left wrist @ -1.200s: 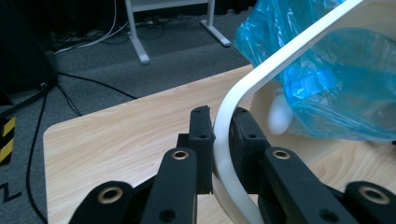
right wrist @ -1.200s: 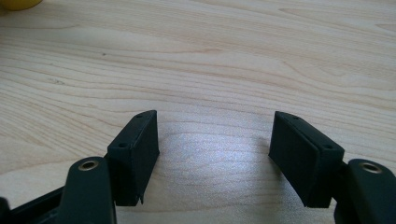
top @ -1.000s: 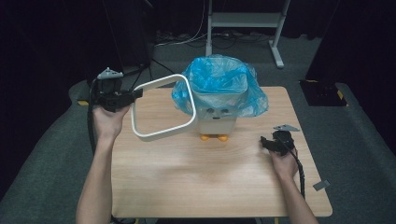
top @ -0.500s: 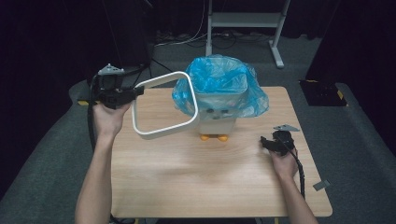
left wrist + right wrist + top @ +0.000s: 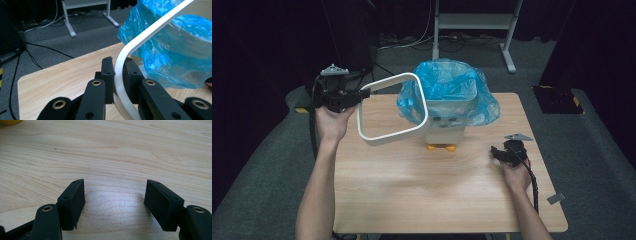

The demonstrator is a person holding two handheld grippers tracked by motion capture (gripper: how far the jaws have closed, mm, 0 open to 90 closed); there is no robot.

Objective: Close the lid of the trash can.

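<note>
Ring: white frame [image 5: 393, 110] is pinched at its corner by left gripper [image 5: 117, 75] — raised beside blue-bagged bin [image 5: 447, 107].
Right gripper [image 5: 115, 202]: jaws are spread — rested on bare table [image 5: 412, 190].

The bin [image 5: 446, 125] is stood on the table [image 5: 412, 190] toward its far edge, and a bag [image 5: 452, 90] is set in the bin with its edge draped over the bin's rim. The ring frame [image 5: 392, 110] is held off the table just left of the bin, tilted, its near-right corner overlapping the bin's left side. The left gripper [image 5: 362, 93] is found left of the bin, past the table's left edge, and the right gripper [image 5: 495, 153] is placed on the table, right of the bin and nearer the person.
</note>
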